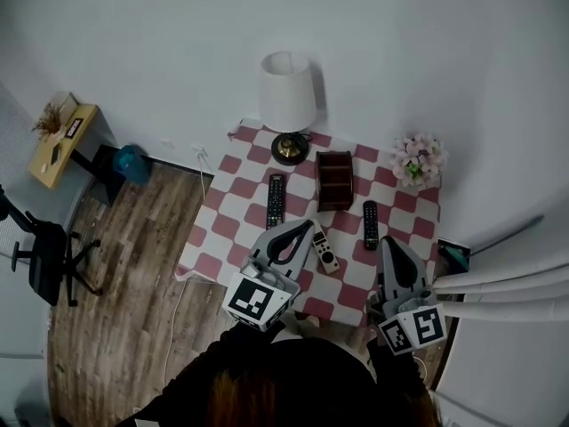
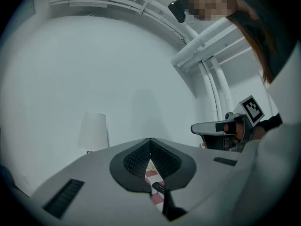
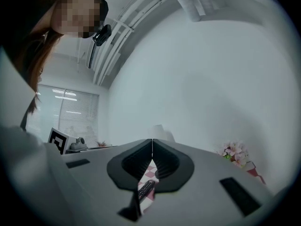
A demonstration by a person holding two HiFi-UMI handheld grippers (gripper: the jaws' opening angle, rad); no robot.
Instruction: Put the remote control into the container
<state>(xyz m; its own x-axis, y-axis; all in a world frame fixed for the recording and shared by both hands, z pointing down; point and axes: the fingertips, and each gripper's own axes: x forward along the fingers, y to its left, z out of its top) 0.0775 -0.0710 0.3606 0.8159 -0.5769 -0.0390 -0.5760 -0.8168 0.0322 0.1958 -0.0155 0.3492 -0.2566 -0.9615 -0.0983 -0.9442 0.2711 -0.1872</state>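
"While both are pressed together, what do they pinch?"

"Nothing. Left hand-held gripper [image 1: 308, 226] and right hand-held gripper [image 1: 384, 243] hang over the bench [image 1: 222, 225]. Grey remote control [image 1: 325, 250] lies between them, near the brown container [image 1: 335, 180], outside it."

We can read no words, brands or numbers anywhere. The only signs are black-and-white square patterns: one on the left marker cube [image 1: 258, 299], part of the left tongs [image 1: 308, 224], and one on the right marker cube [image 1: 415, 327], part of the right tongs [image 1: 385, 241]. Any print on the left black remote control [image 1: 276, 200], the white remote control [image 1: 325, 250] and the right black remote control [image 1: 370, 224] is too small for us to read.
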